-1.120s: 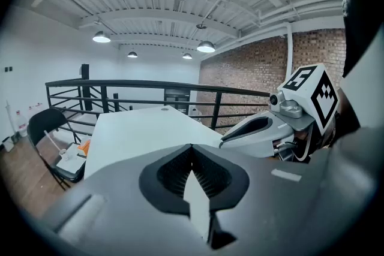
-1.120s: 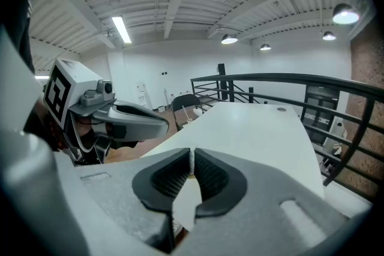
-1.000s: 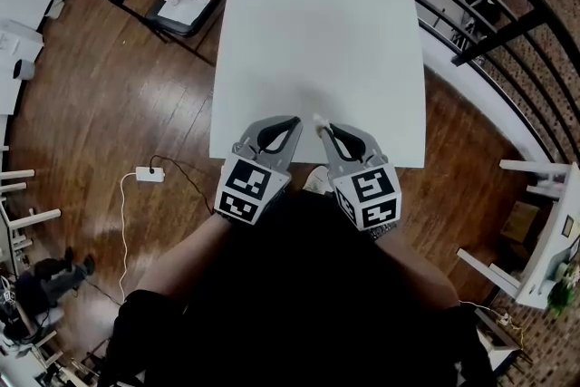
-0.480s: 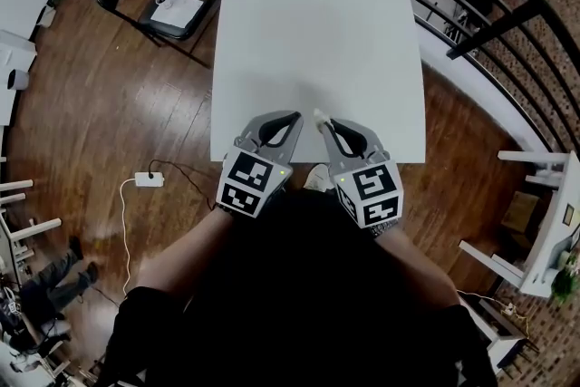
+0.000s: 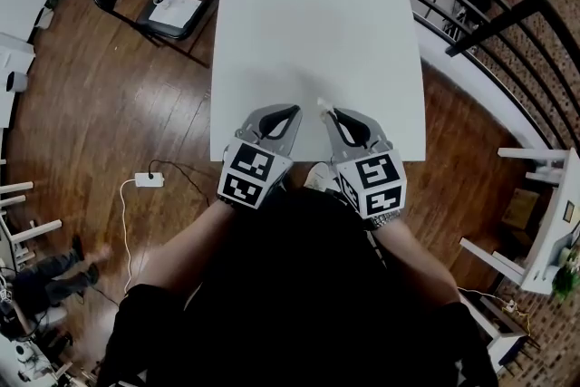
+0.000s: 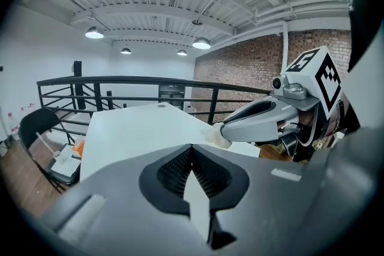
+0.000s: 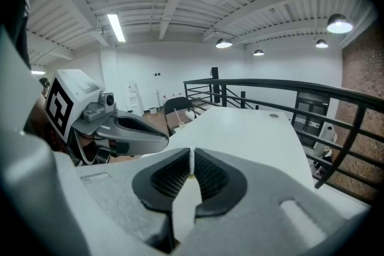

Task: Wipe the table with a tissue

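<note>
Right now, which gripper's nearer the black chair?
Left. The left gripper is at the table's near edge on the chair's side; the right gripper, pinching the tissue, sits farther right.

The head view looks steeply down from above the person onto the table and the floor, with the left gripper and right gripper close below at the near edge. Each gripper view sits low on its own gripper and faces along the jaws across the table to the railing, with the other gripper close at its inner side. All three share the table, railing and chair.
</note>
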### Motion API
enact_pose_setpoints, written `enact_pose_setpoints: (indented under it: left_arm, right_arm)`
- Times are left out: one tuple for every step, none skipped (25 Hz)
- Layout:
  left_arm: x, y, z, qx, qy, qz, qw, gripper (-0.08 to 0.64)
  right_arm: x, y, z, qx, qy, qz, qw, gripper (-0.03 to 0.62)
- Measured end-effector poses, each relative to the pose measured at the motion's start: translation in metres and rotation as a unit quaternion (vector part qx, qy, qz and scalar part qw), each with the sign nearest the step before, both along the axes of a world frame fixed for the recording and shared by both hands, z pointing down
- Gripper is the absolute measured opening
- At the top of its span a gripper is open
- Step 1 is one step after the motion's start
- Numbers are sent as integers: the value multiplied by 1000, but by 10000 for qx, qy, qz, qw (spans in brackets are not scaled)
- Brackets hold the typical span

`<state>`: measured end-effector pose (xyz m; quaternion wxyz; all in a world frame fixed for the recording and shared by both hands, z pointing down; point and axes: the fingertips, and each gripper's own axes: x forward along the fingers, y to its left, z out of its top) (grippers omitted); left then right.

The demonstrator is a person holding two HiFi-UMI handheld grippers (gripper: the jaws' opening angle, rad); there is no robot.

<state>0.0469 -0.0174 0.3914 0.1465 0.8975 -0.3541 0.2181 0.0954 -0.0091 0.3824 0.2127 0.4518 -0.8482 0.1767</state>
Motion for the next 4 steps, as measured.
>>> enact_pose_setpoints:
  left_arm:
    - [1,0,0,-2,-1,2,10000,12]
    - [1,0,0,-6,-1,5,10000,12]
    - [2,0,0,-11,-2,8,10000,12]
    - [2,0,1,-15,-2,11,10000,12]
  right_arm:
    - [1,0,0,0,-1,3,10000,12]
    - [1,0,0,-2,-2,5,10000,12]
    - [2,0,0,-5,-2,6,10000,12]
    - [2,0,0,-9,-3,8,10000,12]
